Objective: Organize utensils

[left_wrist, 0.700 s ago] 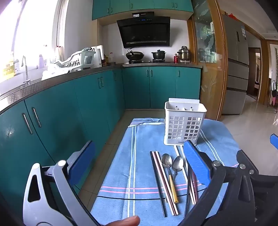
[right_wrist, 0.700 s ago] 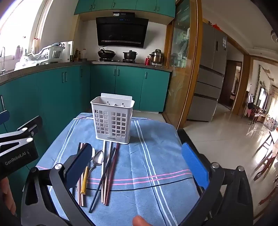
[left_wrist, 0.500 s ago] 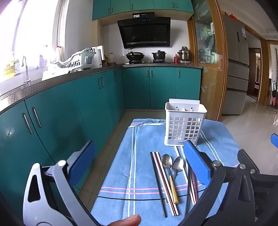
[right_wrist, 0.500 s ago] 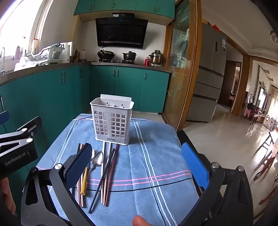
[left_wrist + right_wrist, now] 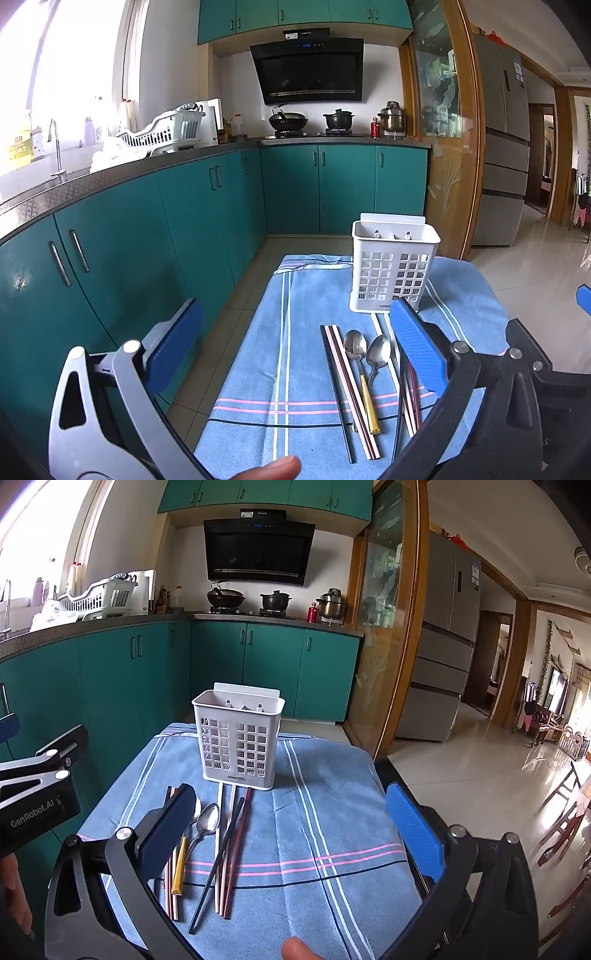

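A white perforated utensil holder (image 5: 393, 271) (image 5: 238, 744) stands upright and empty at the far end of a blue striped cloth (image 5: 295, 369) (image 5: 314, 830). In front of it lie two metal spoons (image 5: 364, 354) (image 5: 207, 821), one with a yellow handle, and several chopsticks (image 5: 347, 384) (image 5: 229, 853), side by side, pointing at the holder. My left gripper (image 5: 295, 350) is open and empty, held above the near left of the cloth. My right gripper (image 5: 291, 830) is open and empty, above the near middle of the cloth, with the utensils beside its left finger.
Teal cabinets (image 5: 147, 240) and a countertop with a dish rack (image 5: 162, 133) run along the left. A stove with pots (image 5: 255, 602) is at the back. A fridge (image 5: 443, 646) and tiled floor (image 5: 480, 760) lie to the right.
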Demonstrator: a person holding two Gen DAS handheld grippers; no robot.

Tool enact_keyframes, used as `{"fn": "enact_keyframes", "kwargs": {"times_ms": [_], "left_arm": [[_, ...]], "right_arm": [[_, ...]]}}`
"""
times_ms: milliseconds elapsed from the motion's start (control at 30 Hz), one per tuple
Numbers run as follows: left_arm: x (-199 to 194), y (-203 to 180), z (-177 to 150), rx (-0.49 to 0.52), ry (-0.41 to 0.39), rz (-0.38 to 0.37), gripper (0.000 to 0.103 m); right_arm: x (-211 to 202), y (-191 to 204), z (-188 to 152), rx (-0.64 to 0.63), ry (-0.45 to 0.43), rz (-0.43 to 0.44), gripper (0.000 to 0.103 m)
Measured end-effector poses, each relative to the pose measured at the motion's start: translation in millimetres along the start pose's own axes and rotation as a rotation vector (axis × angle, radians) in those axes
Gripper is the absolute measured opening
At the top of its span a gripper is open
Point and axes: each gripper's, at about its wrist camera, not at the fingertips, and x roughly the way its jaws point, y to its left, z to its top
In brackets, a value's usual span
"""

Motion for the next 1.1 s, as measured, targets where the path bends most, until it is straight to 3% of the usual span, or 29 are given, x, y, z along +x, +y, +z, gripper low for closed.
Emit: {"fn": "enact_keyframes", "kwargs": {"times_ms": [1100], "left_arm": [[-2.1, 2.4, 1.5, -0.001, -0.004, 0.001, 0.1]], "right_arm": [[0.1, -0.5, -1.6, 0.004, -0.004, -0.002, 0.1]]}}
